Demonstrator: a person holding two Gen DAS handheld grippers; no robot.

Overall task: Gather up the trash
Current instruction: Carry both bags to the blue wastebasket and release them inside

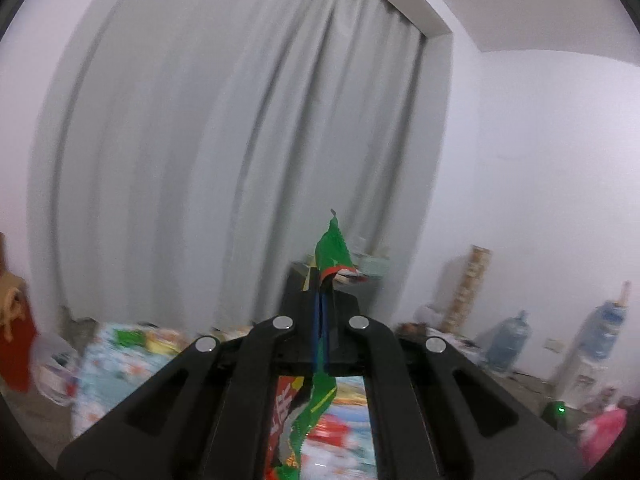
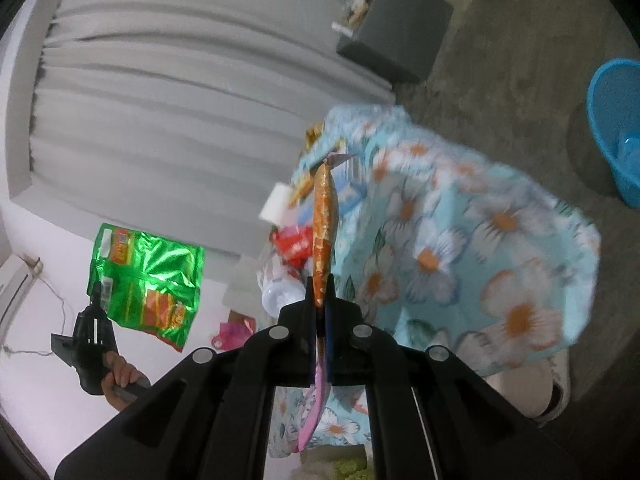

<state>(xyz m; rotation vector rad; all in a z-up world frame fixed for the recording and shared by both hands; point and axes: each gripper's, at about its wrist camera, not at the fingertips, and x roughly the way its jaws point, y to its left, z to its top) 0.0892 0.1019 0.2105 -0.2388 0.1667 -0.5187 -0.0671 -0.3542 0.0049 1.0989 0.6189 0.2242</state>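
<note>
My left gripper (image 1: 322, 286) is shut on a green foil snack bag (image 1: 330, 248), seen edge-on, with its tail hanging below the jaws. From the right wrist view the same green bag (image 2: 148, 276) hangs flat in the air at the left, pinched by the left gripper (image 2: 96, 294), which a hand (image 2: 120, 376) holds. My right gripper (image 2: 319, 294) is shut on an orange crinkled wrapper (image 2: 325, 220) that points forward over the table's edge. A pink strip (image 2: 312, 412) hangs beneath its jaws. More trash lies on the flowered tablecloth (image 2: 480, 240): a red wrapper (image 2: 294, 244) and a clear bottle (image 2: 280, 294).
A blue plastic basket (image 2: 616, 128) stands on the floor at the right. A dark grey box (image 2: 396, 28) with clutter on top sits by the grey curtain (image 1: 240, 120). Two water jugs (image 1: 510, 340) stand along the white wall. A shoe (image 2: 558, 396) shows beside the table.
</note>
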